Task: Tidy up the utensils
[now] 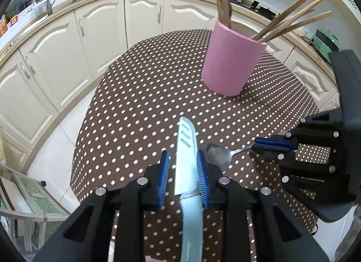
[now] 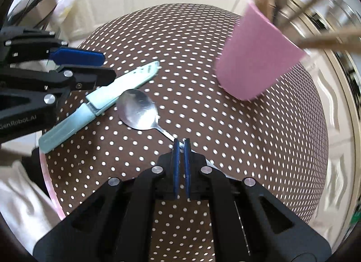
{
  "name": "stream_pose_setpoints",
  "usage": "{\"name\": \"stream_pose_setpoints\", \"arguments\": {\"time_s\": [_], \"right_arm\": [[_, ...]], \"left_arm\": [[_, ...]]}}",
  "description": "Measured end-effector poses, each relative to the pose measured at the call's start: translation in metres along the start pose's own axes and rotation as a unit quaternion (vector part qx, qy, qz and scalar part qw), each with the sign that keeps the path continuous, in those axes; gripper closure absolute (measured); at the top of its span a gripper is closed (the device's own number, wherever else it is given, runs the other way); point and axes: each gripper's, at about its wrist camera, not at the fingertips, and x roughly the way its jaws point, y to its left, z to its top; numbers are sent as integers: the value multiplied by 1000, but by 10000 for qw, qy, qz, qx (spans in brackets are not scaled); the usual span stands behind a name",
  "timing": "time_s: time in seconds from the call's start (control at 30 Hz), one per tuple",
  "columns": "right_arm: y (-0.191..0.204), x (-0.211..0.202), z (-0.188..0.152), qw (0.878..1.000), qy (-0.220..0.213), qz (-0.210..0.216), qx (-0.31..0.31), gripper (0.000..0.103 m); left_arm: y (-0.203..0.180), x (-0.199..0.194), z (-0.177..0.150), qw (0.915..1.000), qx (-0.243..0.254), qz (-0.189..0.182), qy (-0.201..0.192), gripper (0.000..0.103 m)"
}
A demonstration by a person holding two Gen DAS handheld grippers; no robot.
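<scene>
Round brown polka-dot tabletop (image 2: pixel 225 126) mostly bare, pink cylindrical utensil holder (image 2: pixel 257 58) far right, right claw (image 2: pixel 181 143) clamped on steel spoon (image 2: pixel 137 110) handle near centre, left claw (image 1: pixel 183 162) straddling pale-blue knife (image 1: pixel 186 149), grip unclear

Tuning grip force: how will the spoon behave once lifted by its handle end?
Spoon looks like stiff polished metal, so it probably won't flex. The right gripper pinches only the thin handle, far from the bowl, so the bowl end may droop or pivot. The smooth finish could slip between the pads.
</scene>
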Motion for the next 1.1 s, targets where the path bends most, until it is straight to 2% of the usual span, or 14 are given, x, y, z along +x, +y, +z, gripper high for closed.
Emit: {"name": "stream_pose_setpoints", "arguments": {"time_s": [0.07,0.2,0.3,0.43,0.53,0.7,0.8,0.93,1.0,1.1], "right_arm": [[8,5,2,9994,150,-37,-307,98],[20,9,8,9985,213,-115,-491,97],[24,11,10,9980,251,-42,-575,84],[35,7,12,9981,291,-4,-541,83],[17,15,22,9985,315,73,-443,83],[-4,20,34,9985,506,160,133,83],[-19,24,39,9954,548,204,762,83],[-42,27,45,9870,639,85,1474,85],[-56,29,46,9790,780,87,1882,85],[-67,30,49,9779,840,187,1907,85]], "left_arm": [[4,-1,-4,9999,-103,-22,18,74],[9,-6,-11,9998,-220,-19,-28,65],[7,-6,-14,9997,-245,-71,8,64],[2,-5,-19,9994,-343,-56,23,63],[-2,-3,-22,9990,-436,-71,58,63],[-3,2,-22,9989,-446,107,96,63],[2,5,-19,9987,-477,149,128,63],[2,11,-16,9986,-461,154,206,63],[3,14,-14,9986,-440,165,245,62],[2,16,-13,9988,-390,102,277,62]]}}
